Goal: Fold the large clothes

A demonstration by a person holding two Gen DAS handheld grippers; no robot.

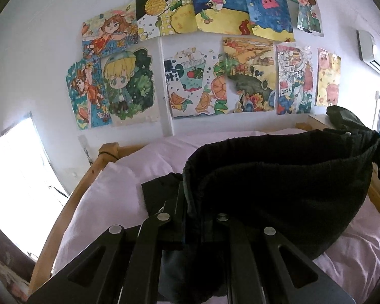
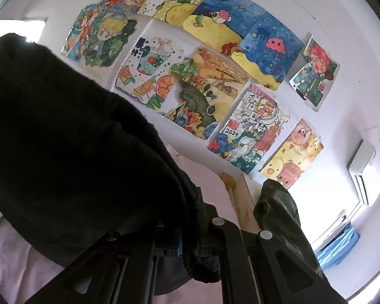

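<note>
**Black garment held up over the bed**

Our left claw (image 1: 190,217) and right claw (image 2: 187,230) are each clamped on an edge of the black garment (image 1: 278,190), which hangs stretched between them above the pink bedsheet (image 1: 109,197), facing the drawings (image 1: 190,83) on the wall.

Daylight is pouring in from the window (image 1: 15,177) at left, blowing out to pure white. The white wall (image 1: 38,50) is glowing evenly, the drawings (image 1: 190,76) staying crisp and colourful. The black garment (image 1: 278,190) is sinking into near-featureless shadow. Fisheye bending is curving every edge, dark vignetting is eating the corners, and slight softness is creeping in at the rims.
</note>
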